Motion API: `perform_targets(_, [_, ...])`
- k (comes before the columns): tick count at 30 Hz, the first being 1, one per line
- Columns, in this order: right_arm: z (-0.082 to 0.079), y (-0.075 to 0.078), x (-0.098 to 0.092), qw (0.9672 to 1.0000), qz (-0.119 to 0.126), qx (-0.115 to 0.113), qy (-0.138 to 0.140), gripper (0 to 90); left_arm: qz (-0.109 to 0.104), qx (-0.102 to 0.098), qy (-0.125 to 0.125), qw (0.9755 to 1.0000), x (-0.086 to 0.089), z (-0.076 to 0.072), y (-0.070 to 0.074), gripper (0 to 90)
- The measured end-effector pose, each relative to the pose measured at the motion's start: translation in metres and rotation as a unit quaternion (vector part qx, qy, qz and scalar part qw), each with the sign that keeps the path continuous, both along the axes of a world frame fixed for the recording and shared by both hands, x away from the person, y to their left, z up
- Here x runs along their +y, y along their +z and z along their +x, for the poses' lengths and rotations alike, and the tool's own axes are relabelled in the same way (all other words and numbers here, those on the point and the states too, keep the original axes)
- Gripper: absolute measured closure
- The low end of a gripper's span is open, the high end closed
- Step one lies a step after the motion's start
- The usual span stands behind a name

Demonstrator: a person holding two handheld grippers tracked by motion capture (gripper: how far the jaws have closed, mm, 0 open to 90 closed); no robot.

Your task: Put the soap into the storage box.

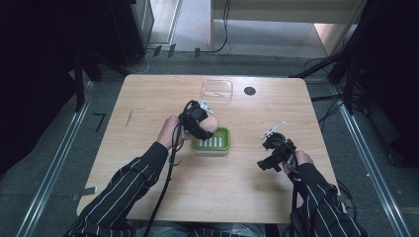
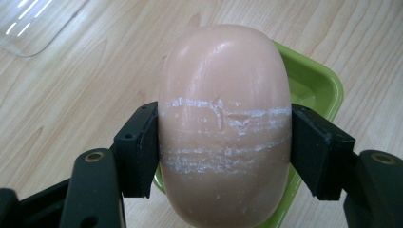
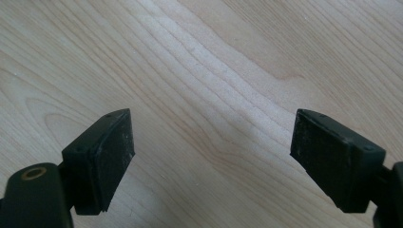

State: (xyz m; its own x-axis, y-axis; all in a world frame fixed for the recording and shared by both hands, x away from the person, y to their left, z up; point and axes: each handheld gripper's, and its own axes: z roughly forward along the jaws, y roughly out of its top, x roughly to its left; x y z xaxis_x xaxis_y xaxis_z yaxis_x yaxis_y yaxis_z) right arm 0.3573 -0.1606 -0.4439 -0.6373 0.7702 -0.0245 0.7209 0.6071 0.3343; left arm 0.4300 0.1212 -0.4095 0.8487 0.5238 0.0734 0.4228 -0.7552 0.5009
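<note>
1. The left gripper [image 2: 223, 152] clamps a peach soap bar [image 2: 224, 128], which hides most of the green dish [image 2: 318, 85] under it.
2. The right gripper [image 3: 211, 156] is agape over bare table [image 3: 199, 57], at the dish's four o'clock.
3. A clear lid [image 1: 217, 90] lies at the dish's twelve o'clock.

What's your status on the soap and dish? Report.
Left gripper shut on soap bar, above green soap dish. Right gripper open over bare table, nothing between fingers. Clear lid set apart; nothing in the way.
</note>
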Motion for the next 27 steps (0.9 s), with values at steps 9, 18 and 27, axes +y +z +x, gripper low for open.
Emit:
perform_targets(9, [0.000,0.000,0.000,1.0000,-0.001,0.000,0.001,15.4,0.005,0.000,-0.008,1.0000,-0.005,0.001,-0.006,33.5])
perform_targets(18, [0.000,0.000,0.000,1.0000,-0.001,0.001,0.002,15.4,0.006,0.004,-0.019,0.9998,-0.010,0.001,-0.016,33.5])
perform_targets(27, [0.000,0.000,0.000,1.0000,0.000,0.000,0.001,15.4,0.019,0.011,-0.027,0.9994,-0.016,0.001,-0.024,33.5])
